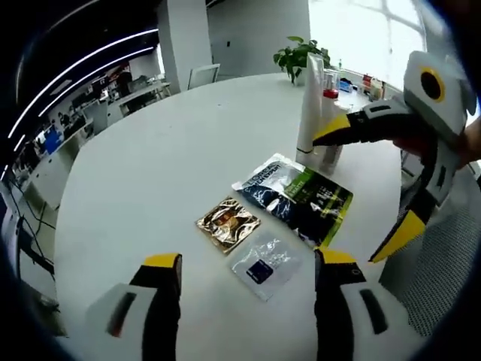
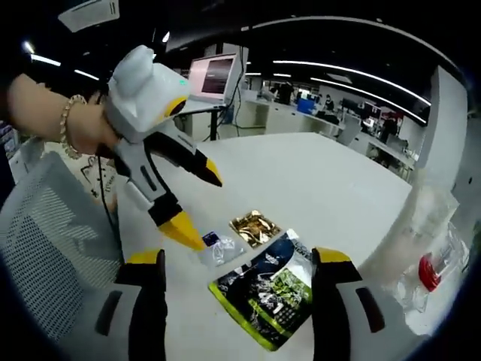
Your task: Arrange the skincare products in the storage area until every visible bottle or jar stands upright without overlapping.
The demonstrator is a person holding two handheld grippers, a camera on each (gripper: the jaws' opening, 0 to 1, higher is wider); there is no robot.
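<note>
Flat packets lie on the round white table (image 1: pixel 150 165): a gold sachet (image 1: pixel 228 222), a clear sachet (image 1: pixel 264 263) with a blue square, a dark blue-and-white pouch (image 1: pixel 264 183) and a green-and-black pouch (image 1: pixel 322 201) overlapping it. A tall white tube (image 1: pixel 310 105) stands upright behind them beside a clear bottle (image 1: pixel 331 154). My left gripper (image 1: pixel 249 259) is open just short of the clear sachet. My right gripper (image 1: pixel 346 199) hovers open over the green pouch. In the right gripper view, my right gripper (image 2: pixel 239 257) is open above the pouches (image 2: pixel 270 293), the left gripper (image 2: pixel 204 209) open near the gold sachet (image 2: pixel 254 227).
A grey mesh chair (image 2: pixel 45 226) stands at the table's edge, also seen as mesh chair (image 1: pixel 443 256). A potted plant (image 1: pixel 301 56) and small items sit at the far side. A blurred tube (image 2: pixel 421 218) and a red-capped clear item (image 2: pixel 428 271) are close on the right.
</note>
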